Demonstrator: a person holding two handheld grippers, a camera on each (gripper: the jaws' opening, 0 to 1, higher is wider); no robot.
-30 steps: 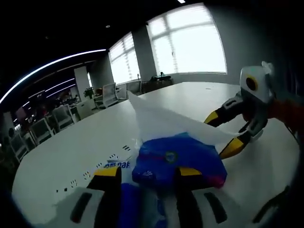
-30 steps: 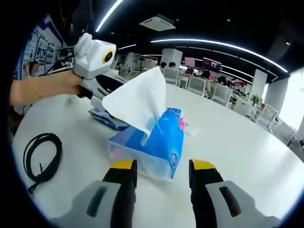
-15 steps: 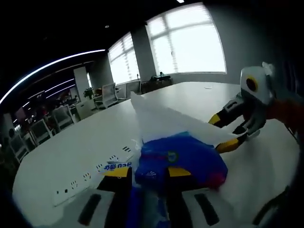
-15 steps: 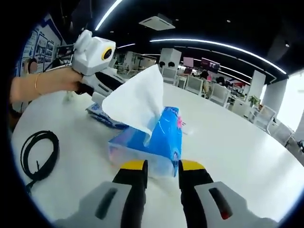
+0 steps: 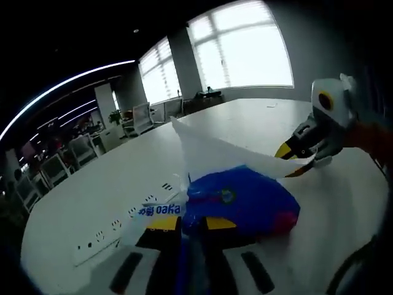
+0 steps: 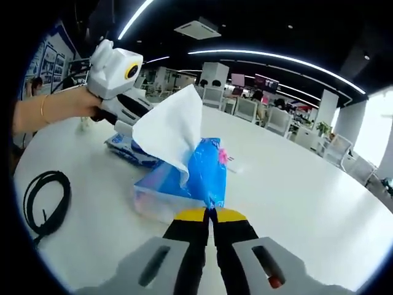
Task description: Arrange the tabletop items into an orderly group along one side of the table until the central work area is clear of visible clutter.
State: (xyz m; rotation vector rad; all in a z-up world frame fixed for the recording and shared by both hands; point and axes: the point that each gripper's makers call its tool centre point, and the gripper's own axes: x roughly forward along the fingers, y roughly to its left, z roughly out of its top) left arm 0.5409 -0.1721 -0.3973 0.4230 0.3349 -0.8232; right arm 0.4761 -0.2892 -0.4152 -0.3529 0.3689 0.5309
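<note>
Blue tissue pack sits mid-frame on the white table in the right gripper view, one white tissue sticking up from its top. Right gripper at lower centre, jaws pinched together on the pack's near plastic edge. Left gripper comes in from upper left, held by a hand, its tips hidden behind the tissue and a second flatter blue packet beside the pack. One coiled black cable at left edge, well apart from the pack. In the left gripper view, left gripper at bottom centre is clamped on blue plastic, but which blue item is hard to tell; tissue pack fills the centre, tissue above. Right gripper at right, tips against the pack's far end. Table power sockets lower left. Office chairs blurry behind.
</note>
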